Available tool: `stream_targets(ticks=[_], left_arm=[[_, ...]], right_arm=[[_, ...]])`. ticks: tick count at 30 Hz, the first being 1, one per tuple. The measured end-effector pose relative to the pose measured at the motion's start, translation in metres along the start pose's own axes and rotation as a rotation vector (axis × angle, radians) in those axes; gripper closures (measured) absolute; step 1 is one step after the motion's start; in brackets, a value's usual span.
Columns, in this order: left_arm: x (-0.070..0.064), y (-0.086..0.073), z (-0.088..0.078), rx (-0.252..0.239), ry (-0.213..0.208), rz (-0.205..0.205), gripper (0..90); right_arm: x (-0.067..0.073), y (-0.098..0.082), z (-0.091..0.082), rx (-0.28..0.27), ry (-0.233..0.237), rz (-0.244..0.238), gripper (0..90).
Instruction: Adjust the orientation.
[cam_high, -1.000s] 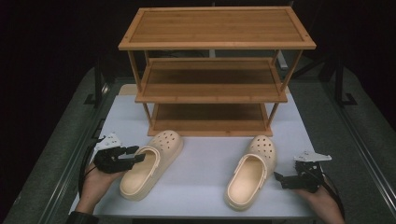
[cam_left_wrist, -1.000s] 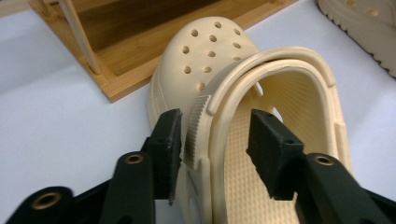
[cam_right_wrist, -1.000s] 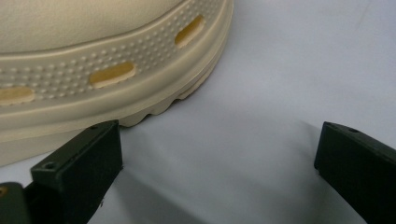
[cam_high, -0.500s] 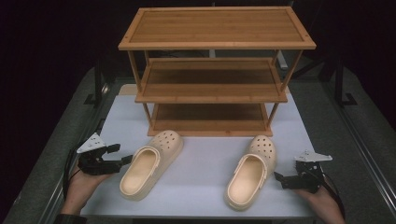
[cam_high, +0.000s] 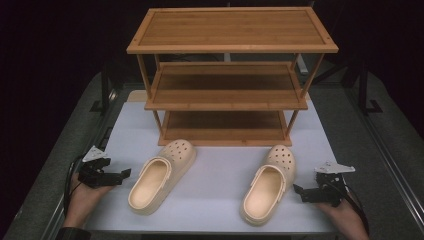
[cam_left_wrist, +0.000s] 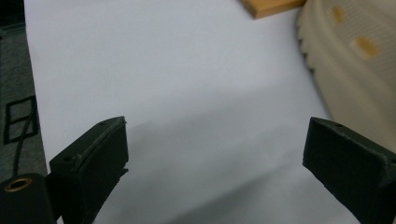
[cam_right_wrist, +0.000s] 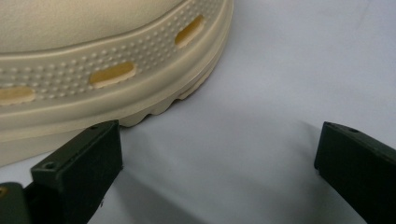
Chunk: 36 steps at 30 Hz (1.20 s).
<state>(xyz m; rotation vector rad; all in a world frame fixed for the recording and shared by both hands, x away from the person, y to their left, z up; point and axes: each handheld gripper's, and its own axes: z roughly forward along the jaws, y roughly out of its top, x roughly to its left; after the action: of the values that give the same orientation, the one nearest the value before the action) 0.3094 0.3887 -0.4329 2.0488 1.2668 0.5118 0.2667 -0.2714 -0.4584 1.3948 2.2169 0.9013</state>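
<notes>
Now both grippers' fingers (cam_left_wrist: 93, 168) gape wide, holding nothing, beside the clogs (cam_high: 161, 176).

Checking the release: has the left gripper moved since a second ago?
Yes. The left gripper has backed off leftward from the left clog, toward the white mat's left edge; its jaws have just been opening, nothing between them.

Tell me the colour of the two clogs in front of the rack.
Both clogs are pale cream-beige; the high view shows it best.
</notes>
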Motion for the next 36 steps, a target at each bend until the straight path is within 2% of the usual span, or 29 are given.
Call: stream_targets(ticks=[3,5,7,13,16,17,20,23,27,28,29,30,31,32,33,34,36], left_arm=[[0.001,-0.005,0.010,0.028,-0.003,-0.010,2.4],[-0.001,-0.008,0.016,0.035,0.008,0.022,2.0],[-0.003,-0.007,0.017,0.039,0.019,0.037,0.4],[-0.003,-0.008,0.017,0.038,0.020,0.038,0.3],[-0.003,-0.008,0.017,0.038,0.020,0.037,0.4],[-0.003,-0.008,0.017,0.037,0.020,0.037,0.4],[-0.003,-0.008,0.017,0.038,0.021,0.037,0.4],[-0.003,-0.008,0.017,0.038,0.021,0.036,0.4],[-0.003,-0.008,0.017,0.038,0.021,0.036,0.4],[-0.003,-0.008,0.017,0.038,0.021,0.036,0.4],[-0.003,-0.008,0.017,0.038,0.020,0.035,0.4],[-0.003,-0.008,0.017,0.038,0.020,0.035,0.4],[-0.003,-0.008,0.017,0.038,0.020,0.035,0.4],[-0.003,-0.008,0.017,0.036,0.020,0.034,0.4],[-0.003,-0.008,0.017,0.036,0.020,0.034,0.4],[-0.003,-0.008,0.017,0.037,0.021,0.035,0.4],[-0.003,-0.008,0.017,0.037,0.021,0.035,0.4]], right_arm=[[0.000,0.000,0.000,0.001,0.000,-0.001,0.5],[0.000,0.000,0.000,0.002,-0.001,-0.004,0.5],[0.000,0.000,0.000,0.001,0.000,-0.003,0.5],[-0.001,0.000,0.000,0.007,0.009,-0.012,0.6],[-0.002,0.001,-0.002,0.017,0.016,-0.018,3.5],[-0.004,0.004,-0.006,0.041,0.007,-0.012,11.8],[-0.009,0.007,-0.012,0.046,0.004,0.006,22.8],[-0.009,0.011,-0.018,0.015,0.000,0.000,34.1],[-0.010,0.019,-0.024,-0.022,0.025,0.003,56.9],[-0.010,0.019,-0.024,-0.022,0.025,0.003,56.9],[-0.012,0.023,-0.026,-0.048,0.041,0.001,69.6],[-0.012,0.023,-0.026,-0.048,0.041,0.001,69.6],[-0.015,0.028,-0.028,-0.075,0.041,-0.006,82.7],[-0.017,0.031,-0.028,-0.087,0.042,-0.006,86.7],[-0.017,0.031,-0.028,-0.087,0.042,-0.006,86.7],[-0.022,0.038,-0.027,-0.106,0.065,0.016,89.9],[-0.027,0.045,-0.026,-0.117,0.078,0.022,89.9]])
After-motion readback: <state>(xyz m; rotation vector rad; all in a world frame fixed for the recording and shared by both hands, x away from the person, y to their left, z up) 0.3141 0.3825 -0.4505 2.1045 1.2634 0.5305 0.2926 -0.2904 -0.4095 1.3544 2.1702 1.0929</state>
